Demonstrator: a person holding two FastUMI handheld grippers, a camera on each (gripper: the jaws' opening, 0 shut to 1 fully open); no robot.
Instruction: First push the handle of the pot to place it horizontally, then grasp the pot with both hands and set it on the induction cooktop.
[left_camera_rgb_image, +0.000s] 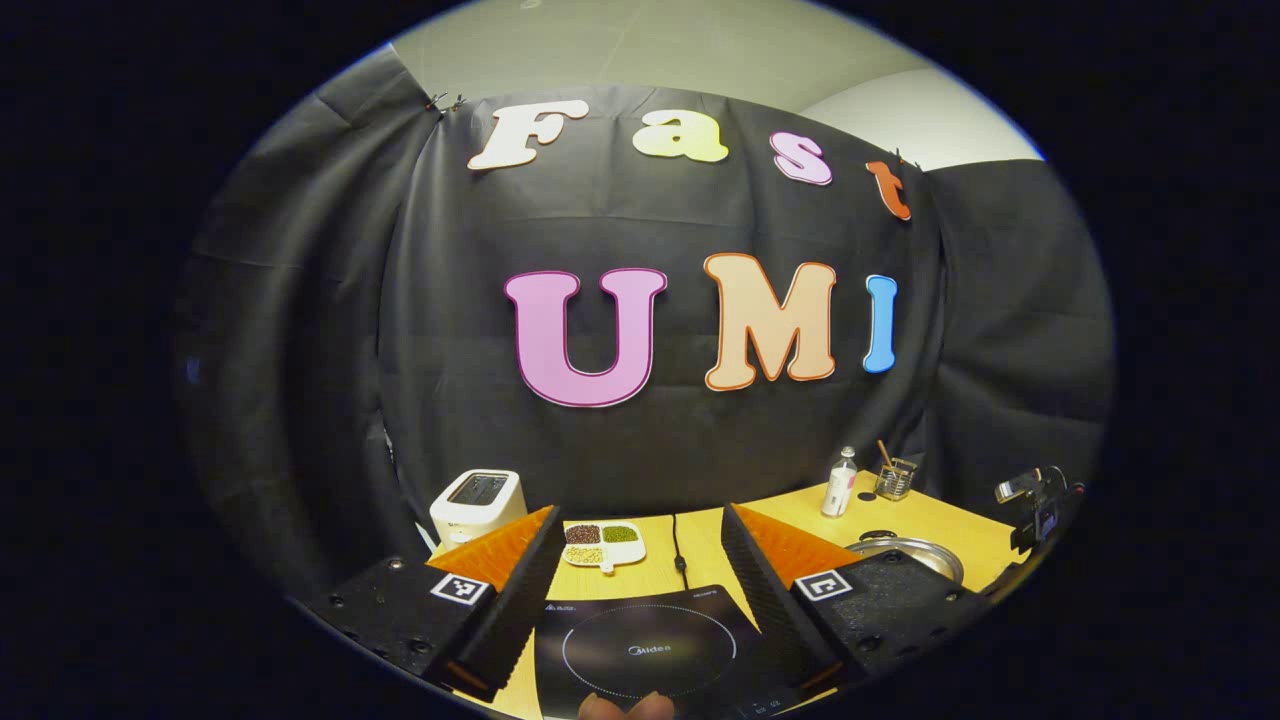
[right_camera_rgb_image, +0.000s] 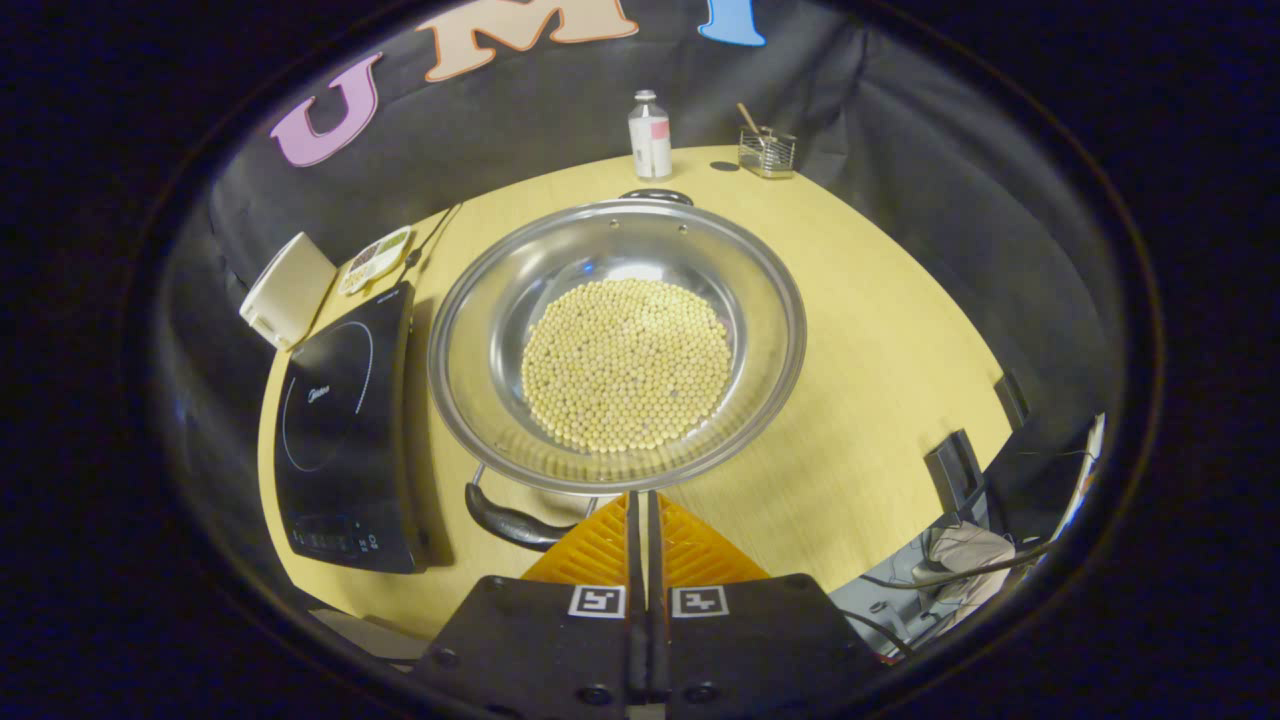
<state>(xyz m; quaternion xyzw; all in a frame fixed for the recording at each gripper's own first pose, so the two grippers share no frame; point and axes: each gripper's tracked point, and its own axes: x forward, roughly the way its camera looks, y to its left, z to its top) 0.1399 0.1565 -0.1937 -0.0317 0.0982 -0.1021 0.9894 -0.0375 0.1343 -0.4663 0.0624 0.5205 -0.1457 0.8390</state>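
On the yellow counter, seen from the right gripper view, a white toaster sits at the far left with a small divided dish of grains just beside it. Next comes the black induction cooktop, lying flat near the counter's left edge. Just right of it stands the steel pot, upright on the counter and apart from the cooktop, its bottom covered with pale round beans. One dark handle juts from the near rim, angled toward the cooktop; another shows at the far rim. Behind the pot stand a small bottle and a wire holder. The right hand-held gripper has its fingers pressed together with nothing between them, their tips close to the pot's near rim beside the handle. From the left gripper view, the left hand-held gripper is spread wide above the cooktop, gripping nothing, with the pot's rim off to its right.
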